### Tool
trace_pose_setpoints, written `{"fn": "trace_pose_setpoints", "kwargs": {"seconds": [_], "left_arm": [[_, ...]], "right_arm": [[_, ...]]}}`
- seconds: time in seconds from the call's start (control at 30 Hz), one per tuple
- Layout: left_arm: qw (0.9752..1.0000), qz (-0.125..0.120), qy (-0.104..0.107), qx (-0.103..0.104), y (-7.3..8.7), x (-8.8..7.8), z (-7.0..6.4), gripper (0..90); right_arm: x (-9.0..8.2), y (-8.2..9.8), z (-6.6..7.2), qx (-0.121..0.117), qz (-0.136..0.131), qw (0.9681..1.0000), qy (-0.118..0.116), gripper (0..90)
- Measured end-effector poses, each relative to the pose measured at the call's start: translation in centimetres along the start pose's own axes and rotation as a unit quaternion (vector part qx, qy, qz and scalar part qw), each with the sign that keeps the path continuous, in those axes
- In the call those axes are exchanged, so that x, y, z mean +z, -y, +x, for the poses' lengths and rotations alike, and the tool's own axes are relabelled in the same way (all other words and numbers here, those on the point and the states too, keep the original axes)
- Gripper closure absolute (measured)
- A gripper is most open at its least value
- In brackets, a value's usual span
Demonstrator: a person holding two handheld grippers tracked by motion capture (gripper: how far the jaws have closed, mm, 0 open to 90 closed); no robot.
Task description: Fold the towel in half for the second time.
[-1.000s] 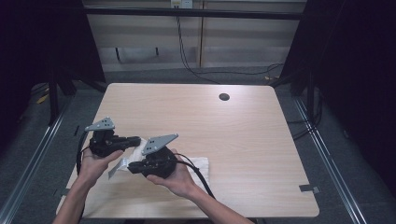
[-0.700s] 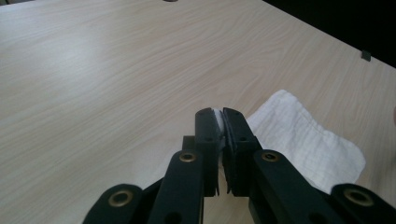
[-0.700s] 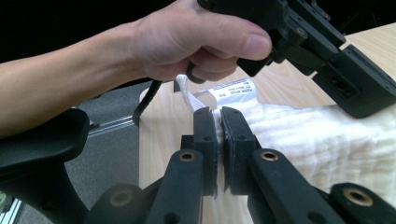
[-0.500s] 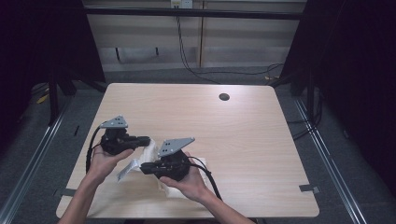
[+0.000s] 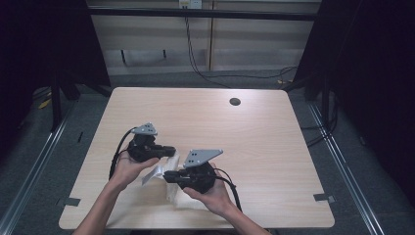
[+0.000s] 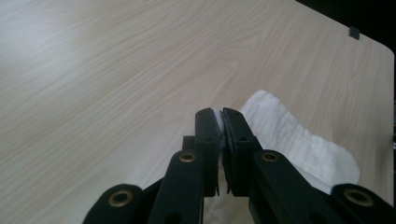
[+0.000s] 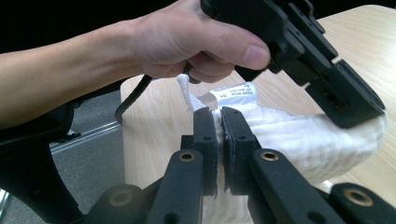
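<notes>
Between both grippers' closed fingers [image 7: 205, 126] hangs the white towel [image 7: 299, 135].

A small white tag [image 7: 232, 94] on the white cloth [image 7: 299, 135], mid-frame, carries print too small to read

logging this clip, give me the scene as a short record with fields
work in hand: both grippers hold one white towel above a wooden table
left gripper: jaws shut on a towel edge
right gripper: jaws shut on the towel near its printed label
towel state: bunched, hanging between the two grippers, lower part resting on the table
table: round hole near the far edge
</notes>
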State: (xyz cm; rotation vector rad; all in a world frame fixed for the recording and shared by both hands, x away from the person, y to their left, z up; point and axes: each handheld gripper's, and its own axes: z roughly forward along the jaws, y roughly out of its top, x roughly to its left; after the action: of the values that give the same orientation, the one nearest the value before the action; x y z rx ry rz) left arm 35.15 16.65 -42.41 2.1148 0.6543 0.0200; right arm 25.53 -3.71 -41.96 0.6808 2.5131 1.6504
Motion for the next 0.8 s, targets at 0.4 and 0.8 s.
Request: {"fn": "trace_pose_setpoints", "kwargs": {"seconds": [0.4,0.8], "left_arm": [[0.9997,0.02,0.01,0.004,-0.7,3.3,-1.1,85.6],[0.999,0.037,0.025,-0.001,0.0,6.6,-1.7,85.5]], "right_arm": [[-1.9,1.8,-0.7,0.012,0.02,0.9996,0.016,85.3],[-3.5,4.3,-1.1,0.018,0.034,0.9984,0.042,85.2]]}}
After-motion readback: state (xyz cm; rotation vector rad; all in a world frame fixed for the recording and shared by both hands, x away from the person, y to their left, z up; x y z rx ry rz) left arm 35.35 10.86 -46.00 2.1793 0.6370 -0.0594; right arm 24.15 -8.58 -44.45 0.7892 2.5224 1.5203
